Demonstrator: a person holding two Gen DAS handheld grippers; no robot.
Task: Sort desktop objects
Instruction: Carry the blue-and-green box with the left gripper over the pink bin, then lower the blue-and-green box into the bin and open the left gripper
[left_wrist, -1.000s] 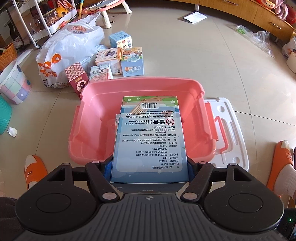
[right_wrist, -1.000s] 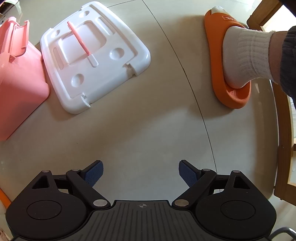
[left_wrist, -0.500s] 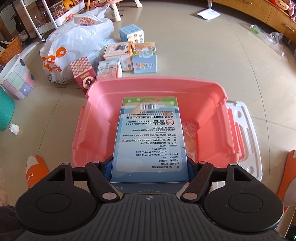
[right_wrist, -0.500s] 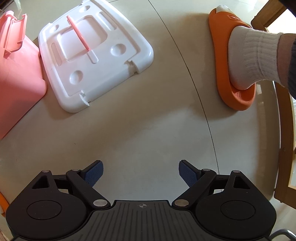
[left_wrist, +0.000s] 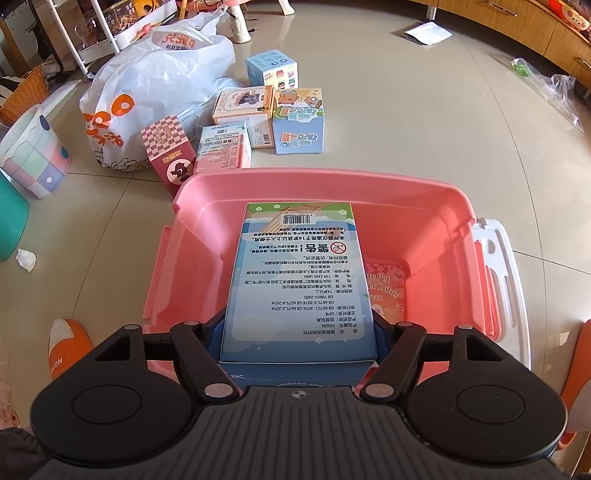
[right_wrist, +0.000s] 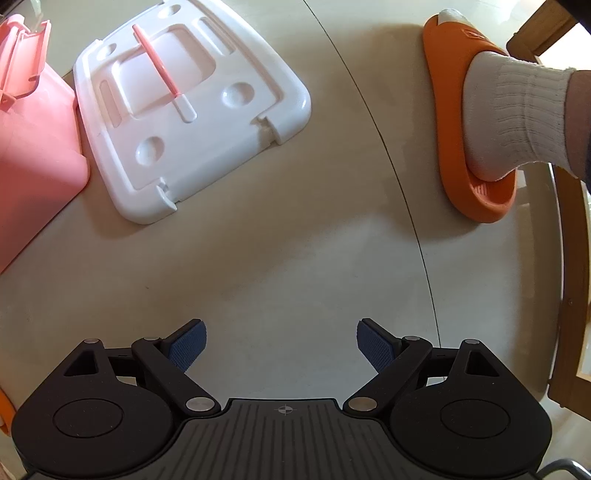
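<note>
The left gripper (left_wrist: 299, 328) is clamped on one blue box (left_wrist: 299, 280), held above the single pink bin (left_wrist: 436, 206); its back panel carries a barcode and "GB 19865-2005". One carton (left_wrist: 386, 291) reading "Pet Lotus" lies inside the bin. Five boxes (left_wrist: 298, 122) stand on the floor beyond. The right gripper (right_wrist: 280, 347) has its jaws apart and empty over the floor, near one white lid (right_wrist: 192, 122).

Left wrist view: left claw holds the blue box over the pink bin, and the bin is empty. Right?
Not quite. The left claw does hold the blue box over the pink bin, but the left wrist view shows a pink box already inside.
</note>
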